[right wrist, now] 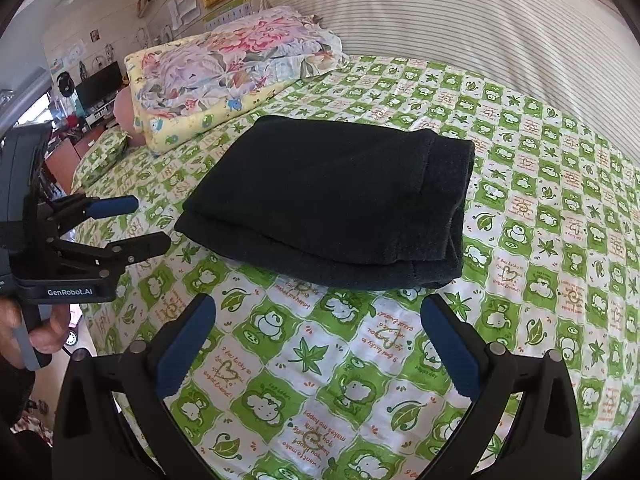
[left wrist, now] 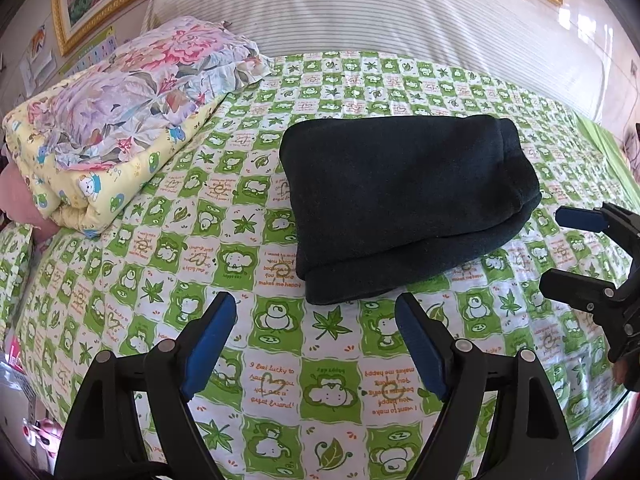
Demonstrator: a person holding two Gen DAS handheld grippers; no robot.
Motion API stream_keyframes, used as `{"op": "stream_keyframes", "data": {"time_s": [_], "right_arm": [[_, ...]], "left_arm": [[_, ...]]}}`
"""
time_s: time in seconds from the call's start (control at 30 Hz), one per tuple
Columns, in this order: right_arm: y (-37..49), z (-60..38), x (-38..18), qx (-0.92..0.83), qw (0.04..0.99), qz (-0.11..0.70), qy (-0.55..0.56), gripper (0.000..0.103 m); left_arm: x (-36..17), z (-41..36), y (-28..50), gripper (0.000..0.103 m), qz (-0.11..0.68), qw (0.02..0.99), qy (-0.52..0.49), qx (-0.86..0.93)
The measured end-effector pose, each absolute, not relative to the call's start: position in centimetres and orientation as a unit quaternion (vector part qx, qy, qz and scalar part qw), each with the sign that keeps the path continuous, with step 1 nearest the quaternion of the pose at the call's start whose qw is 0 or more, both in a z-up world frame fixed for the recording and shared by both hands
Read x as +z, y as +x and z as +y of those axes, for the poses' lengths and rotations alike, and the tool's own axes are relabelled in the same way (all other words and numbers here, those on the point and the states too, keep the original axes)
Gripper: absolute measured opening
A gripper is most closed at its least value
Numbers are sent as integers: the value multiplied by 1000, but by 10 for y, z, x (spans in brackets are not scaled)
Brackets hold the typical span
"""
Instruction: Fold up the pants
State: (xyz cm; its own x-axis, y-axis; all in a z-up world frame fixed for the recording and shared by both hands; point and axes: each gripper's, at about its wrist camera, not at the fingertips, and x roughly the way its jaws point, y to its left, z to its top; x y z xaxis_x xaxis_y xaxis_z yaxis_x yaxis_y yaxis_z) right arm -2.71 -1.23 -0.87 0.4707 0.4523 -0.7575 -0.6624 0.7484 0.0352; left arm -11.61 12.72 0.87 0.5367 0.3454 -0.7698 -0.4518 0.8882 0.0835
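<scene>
Dark, almost black pants [left wrist: 404,204] lie folded into a compact thick rectangle on the green-and-white patterned bed sheet [left wrist: 280,360]; they also show in the right wrist view [right wrist: 332,200]. My left gripper [left wrist: 316,308] is open and empty, hovering just in front of the near edge of the pants. My right gripper [right wrist: 320,312] is open and empty, also just short of the pants. The right gripper shows at the right edge of the left wrist view [left wrist: 560,248], open. The left gripper shows at the left of the right wrist view [right wrist: 148,220], open.
A folded yellow quilt topped with a floral pillow [left wrist: 132,108] lies at the back left of the bed. A striped white headboard cushion [left wrist: 380,12] runs along the back. The bed's near edge drops to the floor at the left [right wrist: 80,340].
</scene>
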Motion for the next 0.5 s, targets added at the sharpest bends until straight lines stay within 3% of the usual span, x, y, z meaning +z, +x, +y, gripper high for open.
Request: {"op": "stream_keyframes", "data": {"time_s": [0.5], "right_arm": [[-16, -2, -14, 332, 839, 399, -162, 102]], "left_arm": [[4, 133, -106, 83, 434, 870, -53, 228]]}}
